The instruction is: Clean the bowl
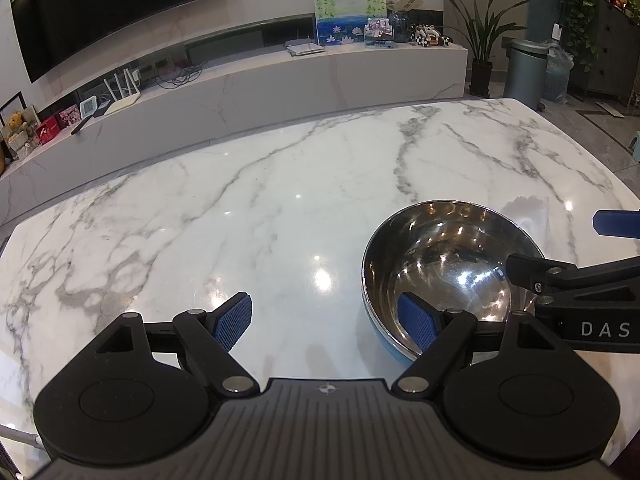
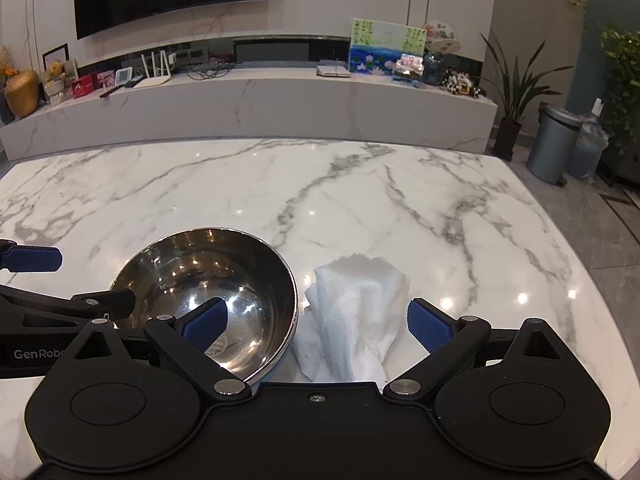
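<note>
A shiny steel bowl (image 1: 448, 276) with a blue outside sits upright on the white marble table (image 1: 280, 200); it also shows in the right wrist view (image 2: 216, 280). A crumpled white paper towel (image 2: 356, 312) lies on the table just right of the bowl. My left gripper (image 1: 324, 320) is open and empty, its right finger over the bowl's near rim. My right gripper (image 2: 316, 324) is open and empty, its left finger over the bowl, its right finger beside the towel, the towel between the fingers. The right gripper also shows in the left wrist view (image 1: 560, 256).
The table's far edge faces a long marble TV bench (image 2: 248, 104) with a painting, router and small items. A grey bin (image 2: 552, 144) and a potted plant (image 2: 516, 88) stand on the floor to the right.
</note>
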Tool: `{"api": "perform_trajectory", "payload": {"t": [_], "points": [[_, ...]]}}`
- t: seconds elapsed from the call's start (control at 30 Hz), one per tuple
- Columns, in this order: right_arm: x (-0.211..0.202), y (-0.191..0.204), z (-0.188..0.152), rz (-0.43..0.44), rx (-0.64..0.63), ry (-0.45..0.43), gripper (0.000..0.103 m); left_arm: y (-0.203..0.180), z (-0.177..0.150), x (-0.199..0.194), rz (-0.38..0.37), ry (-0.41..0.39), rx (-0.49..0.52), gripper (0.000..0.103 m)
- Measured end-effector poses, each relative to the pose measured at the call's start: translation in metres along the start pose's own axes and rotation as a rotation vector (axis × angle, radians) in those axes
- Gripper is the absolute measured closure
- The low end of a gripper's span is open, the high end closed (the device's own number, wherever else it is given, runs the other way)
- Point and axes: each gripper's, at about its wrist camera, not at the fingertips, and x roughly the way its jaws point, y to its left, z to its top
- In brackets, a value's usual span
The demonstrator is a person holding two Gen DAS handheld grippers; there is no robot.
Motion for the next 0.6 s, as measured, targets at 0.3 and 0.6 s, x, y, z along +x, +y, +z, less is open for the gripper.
{"api": "perform_trajectory", "payload": {"t": [0.3, 0.6], "points": [[0.000, -0.002, 0.000, 0.003, -0.006, 0.015, 0.007, -0.001, -0.002, 0.001, -0.002, 0.005, 0.002, 0.023], [0.003, 0.005, 0.001, 0.002, -0.011, 0.020, 0.007, -0.001, -0.004, 0.001, -0.003, 0.008, 0.004, 0.023]]}}
